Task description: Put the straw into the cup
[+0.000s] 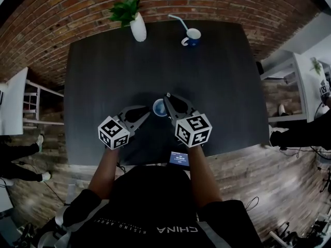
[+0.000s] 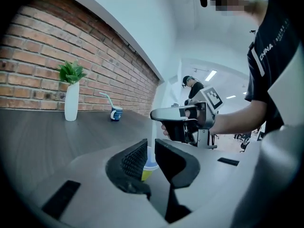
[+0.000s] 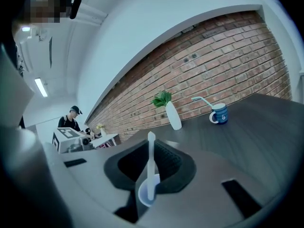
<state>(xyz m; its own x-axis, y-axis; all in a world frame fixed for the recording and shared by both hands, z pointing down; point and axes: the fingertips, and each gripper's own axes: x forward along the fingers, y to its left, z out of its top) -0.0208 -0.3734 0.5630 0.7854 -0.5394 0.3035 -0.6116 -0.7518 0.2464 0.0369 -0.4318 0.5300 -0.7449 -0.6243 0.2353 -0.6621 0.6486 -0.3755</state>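
Two grips on: left hand-held gripper (image 2: 151,148) clamps cup (image 2: 148,168) on worktop (image 1: 217,87), right hand-held gripper (image 3: 151,145) pinches straw (image 3: 151,170) upright over it. I reckon straw light, crushable; hold mid-length, gently.

I read the middle of the dark table (image 1: 217,87) as bare, so travel across it is open. Along the far edge the white vase with a plant (image 1: 138,29) stands left and the blue mug (image 1: 192,37), its bent straw (image 1: 177,19) leaning out leftward, stands right, well apart, with an open lane between. Near the front edge the left gripper (image 1: 147,113) and right gripper (image 1: 166,98) flank the small cup (image 1: 159,107) closely. A small lit screen (image 1: 179,158) sits at that edge.
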